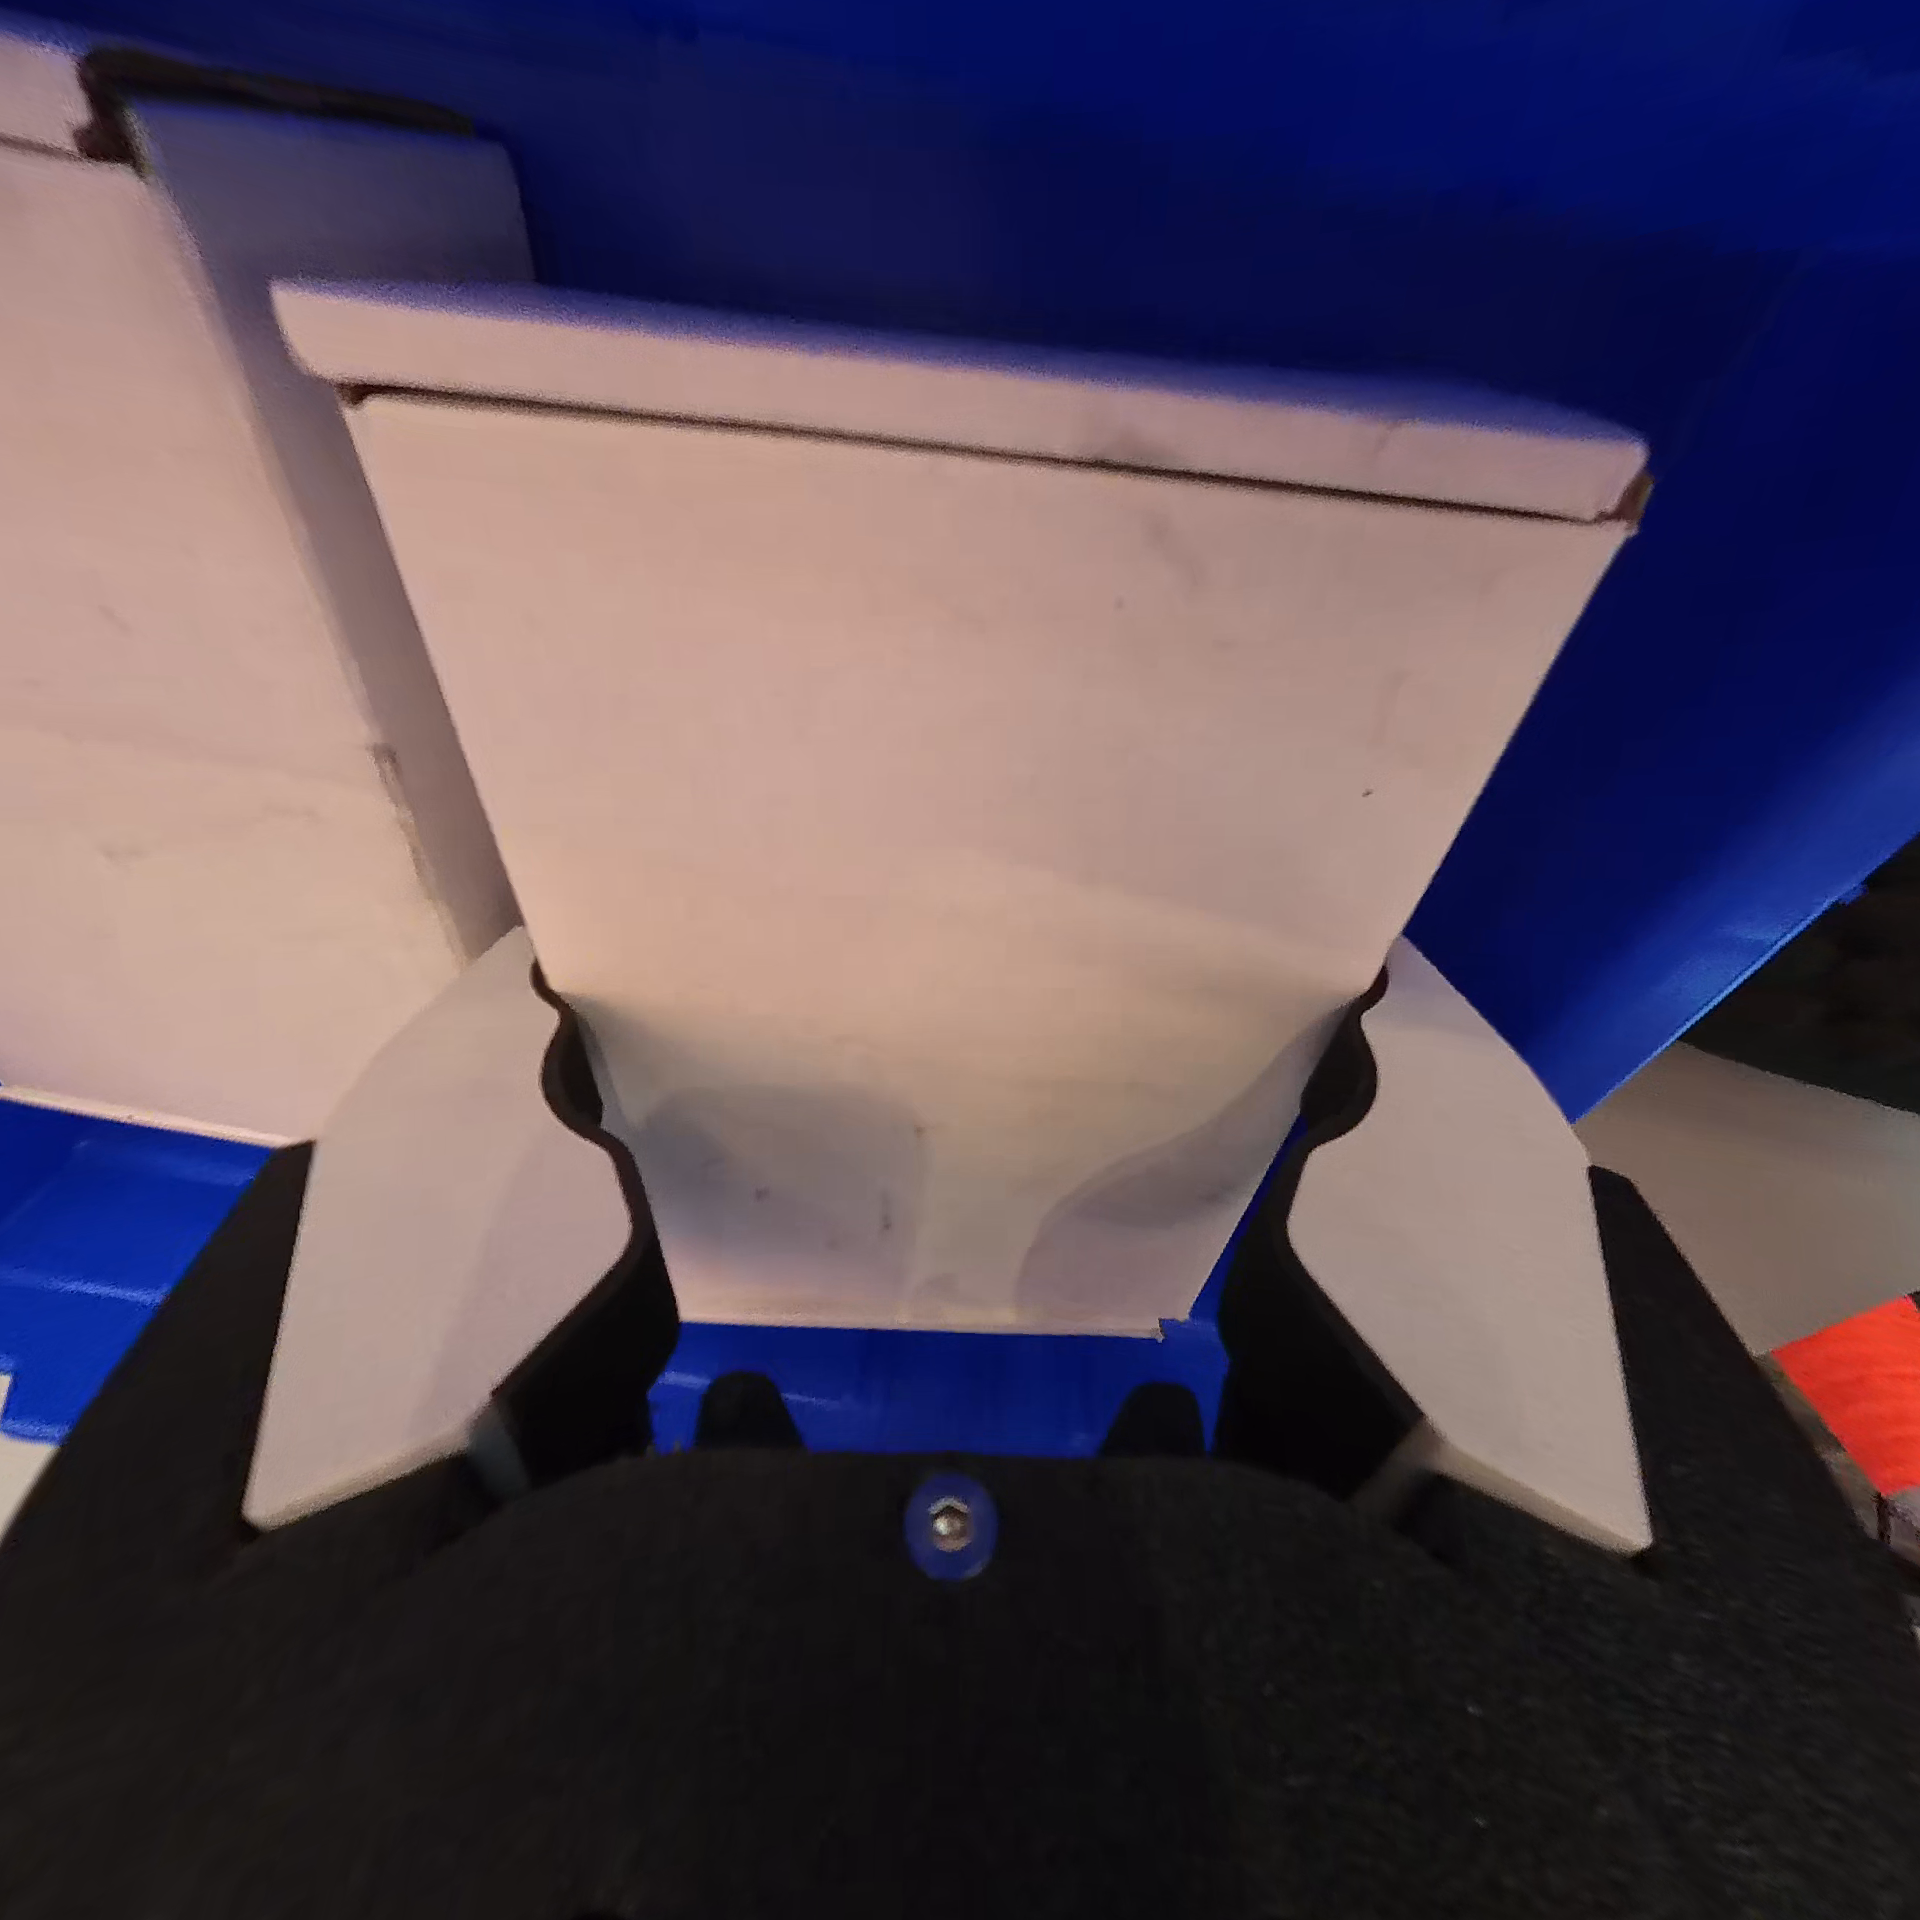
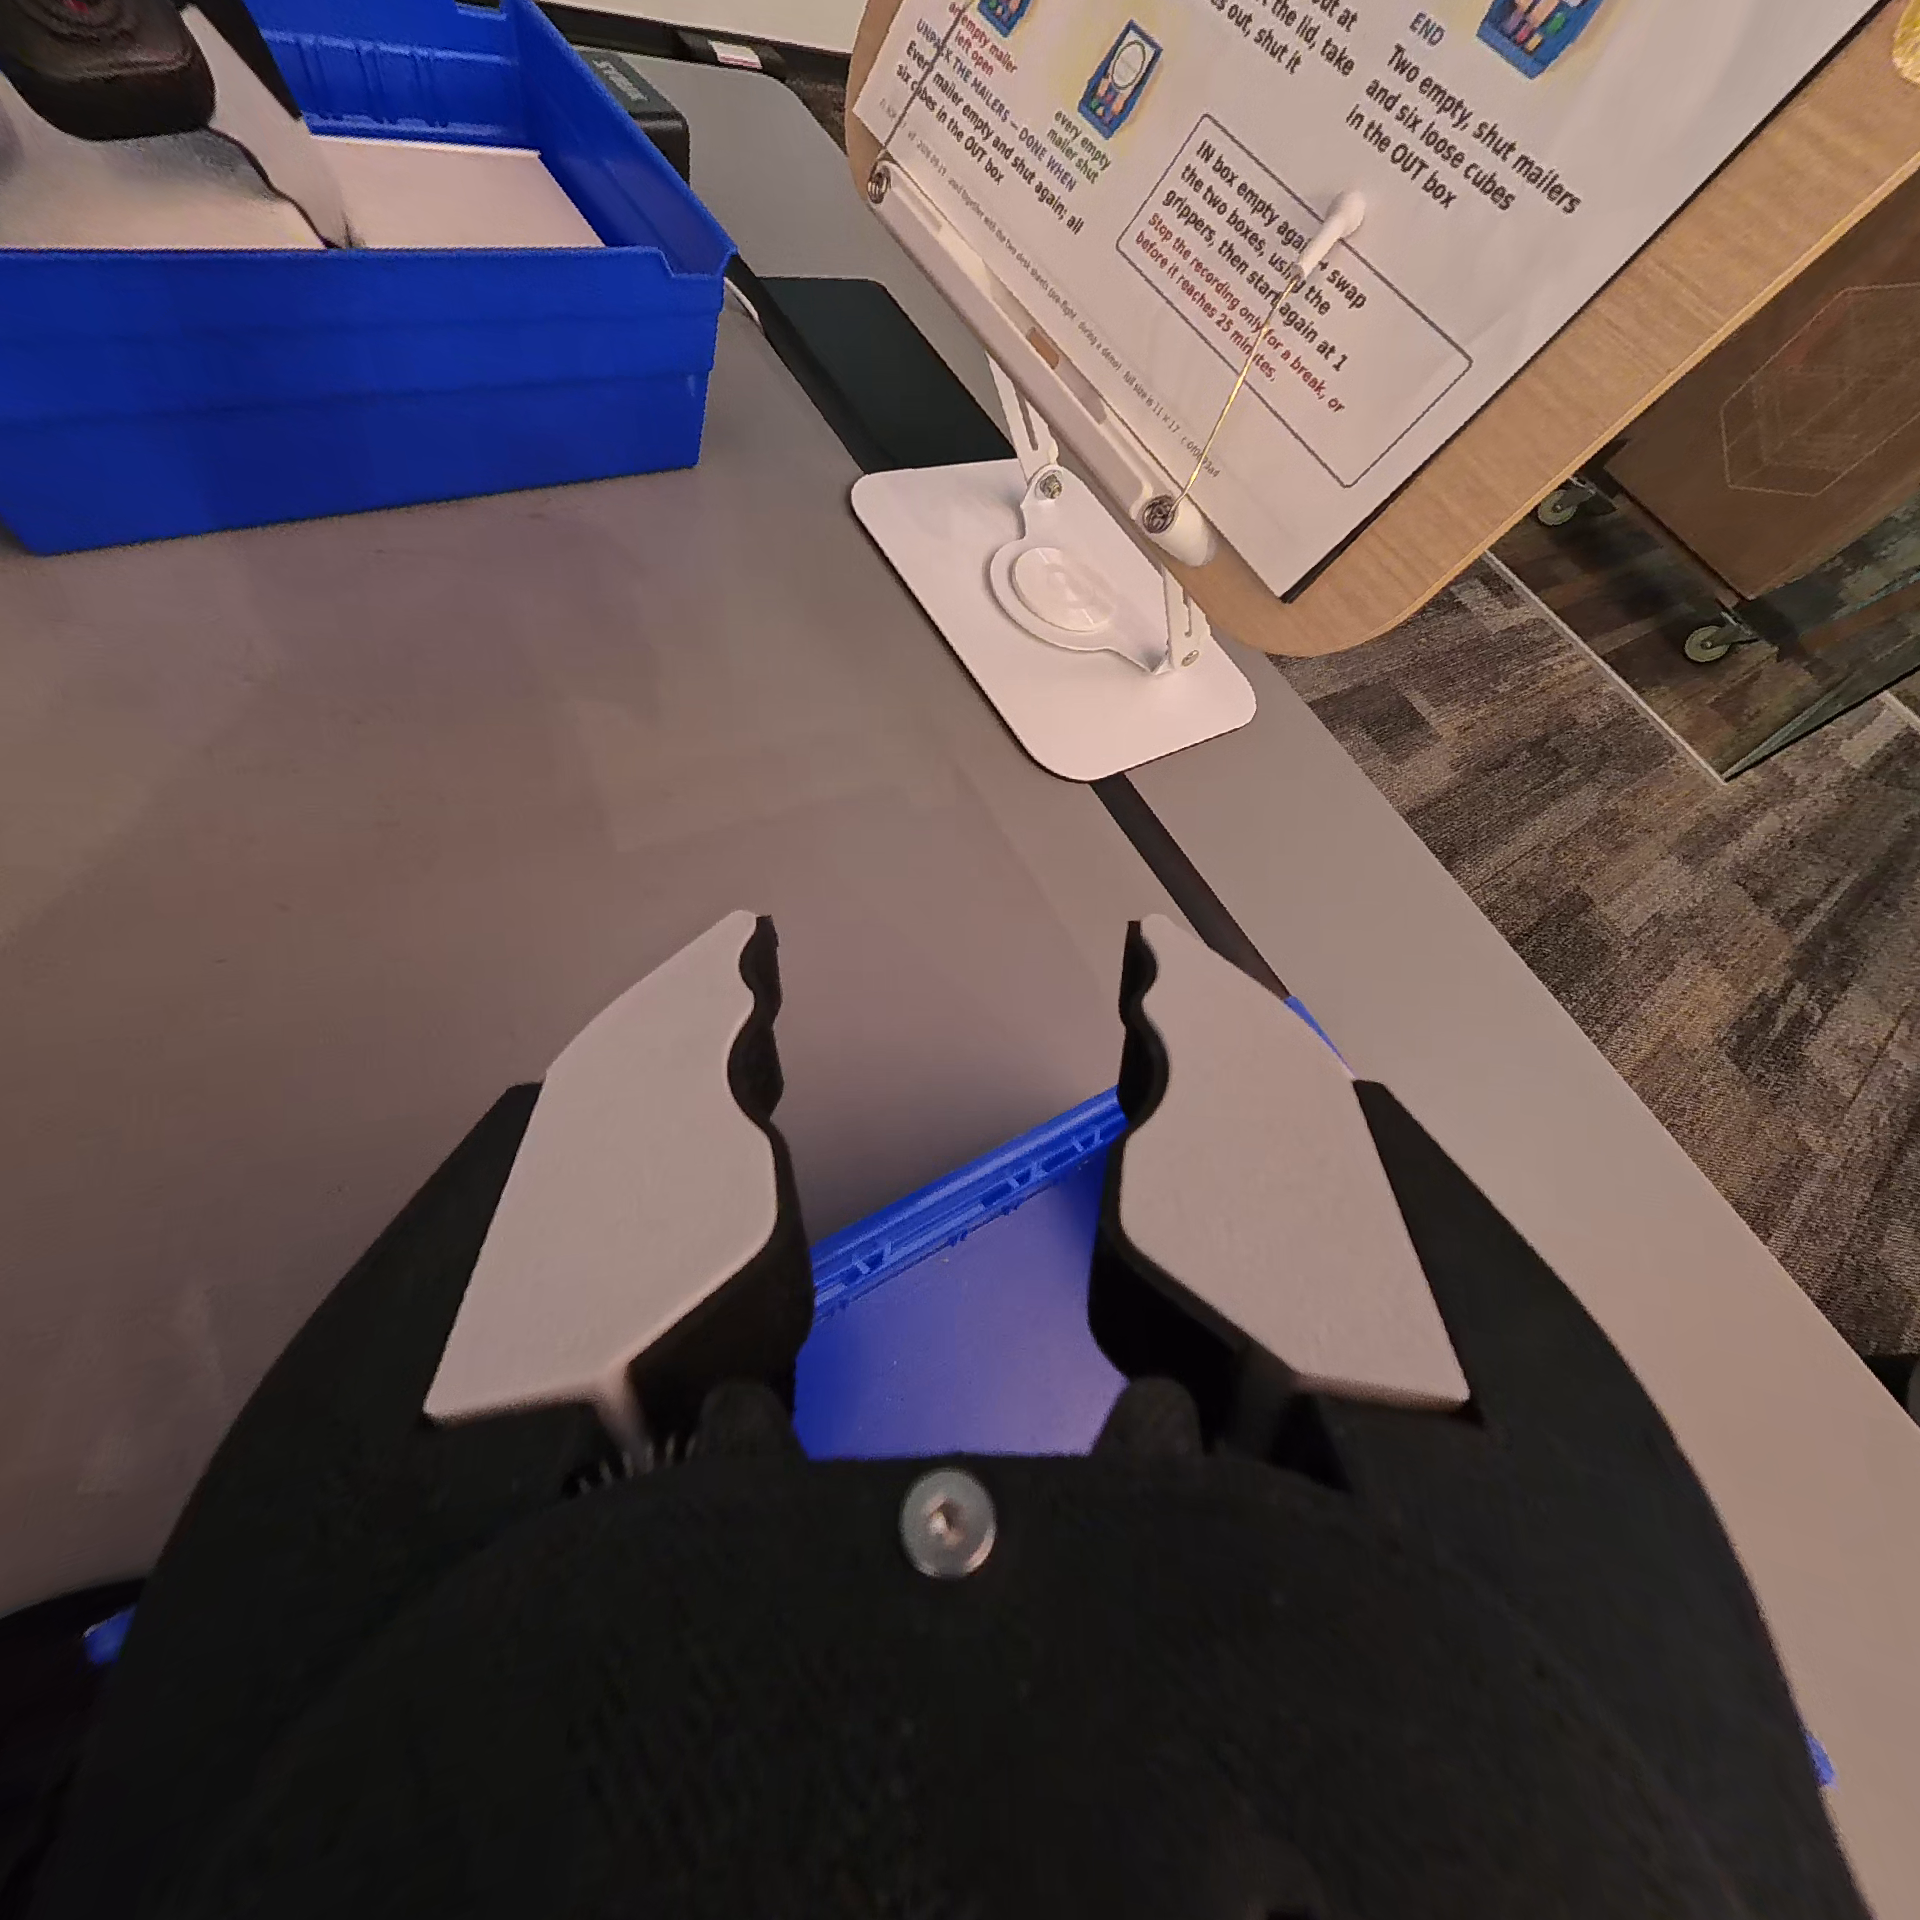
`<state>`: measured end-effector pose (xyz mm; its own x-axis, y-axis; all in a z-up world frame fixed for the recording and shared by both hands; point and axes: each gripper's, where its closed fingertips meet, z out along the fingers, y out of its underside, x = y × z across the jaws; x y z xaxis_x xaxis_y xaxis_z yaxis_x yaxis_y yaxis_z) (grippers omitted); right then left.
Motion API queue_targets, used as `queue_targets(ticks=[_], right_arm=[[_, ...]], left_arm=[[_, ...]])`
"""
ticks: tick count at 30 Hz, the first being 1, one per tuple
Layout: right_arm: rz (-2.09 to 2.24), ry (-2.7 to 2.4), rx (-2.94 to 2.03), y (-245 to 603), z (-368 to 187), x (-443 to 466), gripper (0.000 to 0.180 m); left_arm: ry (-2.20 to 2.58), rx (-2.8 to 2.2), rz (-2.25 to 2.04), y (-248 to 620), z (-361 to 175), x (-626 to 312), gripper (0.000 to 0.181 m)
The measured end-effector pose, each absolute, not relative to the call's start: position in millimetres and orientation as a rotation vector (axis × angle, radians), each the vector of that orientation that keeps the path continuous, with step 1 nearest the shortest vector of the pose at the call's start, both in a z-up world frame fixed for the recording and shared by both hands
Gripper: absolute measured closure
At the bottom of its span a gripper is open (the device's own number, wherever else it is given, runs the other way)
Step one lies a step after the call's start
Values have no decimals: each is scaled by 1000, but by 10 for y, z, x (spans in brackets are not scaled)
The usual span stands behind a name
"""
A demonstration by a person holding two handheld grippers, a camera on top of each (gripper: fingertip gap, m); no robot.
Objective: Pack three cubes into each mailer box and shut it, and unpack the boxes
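In the left wrist view my left gripper [image 1: 961,977] is shut on a closed white mailer box [image 1: 966,675], one finger on each side of its near end. The box sits inside a blue bin [image 1: 1143,156]. A second white mailer box [image 1: 156,675] lies just left of it. In the right wrist view my right gripper [image 2: 951,935] is open and empty, hovering over the rim of a nearer blue bin [image 2: 956,1330]. The far blue bin [image 2: 364,343] with the white mailers [image 2: 457,197] shows at upper left, with the left gripper [image 2: 104,62] reaching into it. No cubes are visible.
A grey table [image 2: 416,779] carries both bins. A white stand [image 2: 1060,623] holding an instruction sheet stands at the right edge of the table. Carpeted floor [image 2: 1662,883] lies beyond that edge. An orange patch [image 1: 1860,1392] shows outside the bin in the left wrist view. About 45 centimeters separates my left fingertips from my right.
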<state>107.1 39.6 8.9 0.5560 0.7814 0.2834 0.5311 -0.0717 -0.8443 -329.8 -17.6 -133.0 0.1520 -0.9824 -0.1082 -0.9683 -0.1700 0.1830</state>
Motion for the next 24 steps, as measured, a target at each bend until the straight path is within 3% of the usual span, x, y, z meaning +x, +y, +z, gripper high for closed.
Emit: queue_targets(ticks=[24], right_arm=[[313,-1096,-1741,382,93,1083,116]], left_arm=[[-1984,2343,-479,-160,-738,-3382,48]])
